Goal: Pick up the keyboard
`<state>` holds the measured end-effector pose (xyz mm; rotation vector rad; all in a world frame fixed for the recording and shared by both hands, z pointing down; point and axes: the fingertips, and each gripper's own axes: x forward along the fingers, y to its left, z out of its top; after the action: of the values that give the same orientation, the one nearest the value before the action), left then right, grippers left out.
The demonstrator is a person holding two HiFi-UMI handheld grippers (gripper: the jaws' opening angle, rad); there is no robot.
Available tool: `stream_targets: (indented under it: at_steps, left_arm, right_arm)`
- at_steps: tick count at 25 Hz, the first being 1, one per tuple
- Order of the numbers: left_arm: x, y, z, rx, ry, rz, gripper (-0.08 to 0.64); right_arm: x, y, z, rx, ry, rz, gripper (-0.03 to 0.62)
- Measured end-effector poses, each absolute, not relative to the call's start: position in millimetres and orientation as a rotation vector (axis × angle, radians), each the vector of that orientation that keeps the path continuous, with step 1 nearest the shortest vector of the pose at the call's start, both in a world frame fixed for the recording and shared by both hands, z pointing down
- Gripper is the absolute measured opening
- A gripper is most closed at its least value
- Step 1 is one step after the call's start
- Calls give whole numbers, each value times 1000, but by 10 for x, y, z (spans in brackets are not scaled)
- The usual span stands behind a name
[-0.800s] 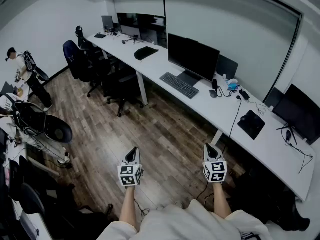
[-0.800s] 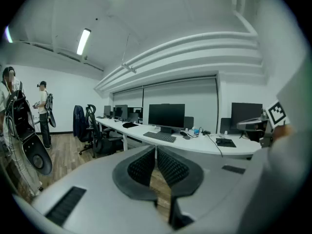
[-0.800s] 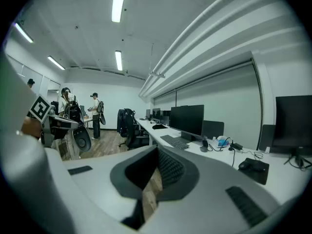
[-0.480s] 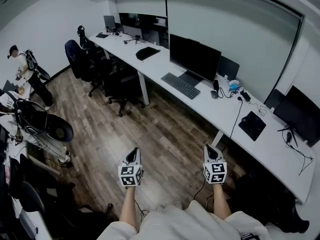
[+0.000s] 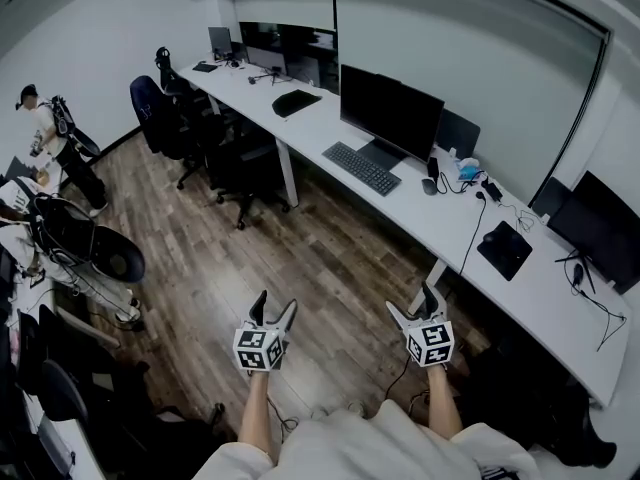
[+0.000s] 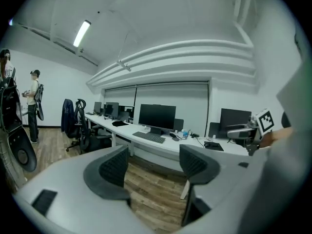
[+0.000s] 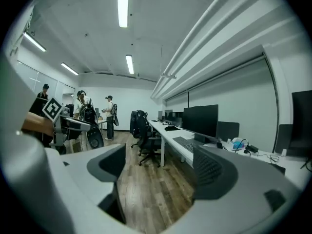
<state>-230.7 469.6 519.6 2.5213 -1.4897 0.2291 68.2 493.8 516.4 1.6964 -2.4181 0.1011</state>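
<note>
Evidently in the approach step, the left hand-held gripper [image 5: 274,306] and right hand-held gripper [image 5: 411,301] gaped empty, well apart from the keyboard [image 5: 360,168] on the table [image 5: 450,233], so closing in should come next.

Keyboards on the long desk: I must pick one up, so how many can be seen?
1 for certain: the keyboard in front of the middle monitor. A dark flat item farther along the desk is too small to tell.
</note>
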Motion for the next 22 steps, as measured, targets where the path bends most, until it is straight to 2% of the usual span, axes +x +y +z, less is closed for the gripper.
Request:
stream_targets:
  at_steps: [22]
  left_arm:
    - [-1770, 4585, 5202, 2508, -1554, 246, 305]
  right_arm:
    - [1155, 4733, 5320, 1669, -2418, 104, 401]
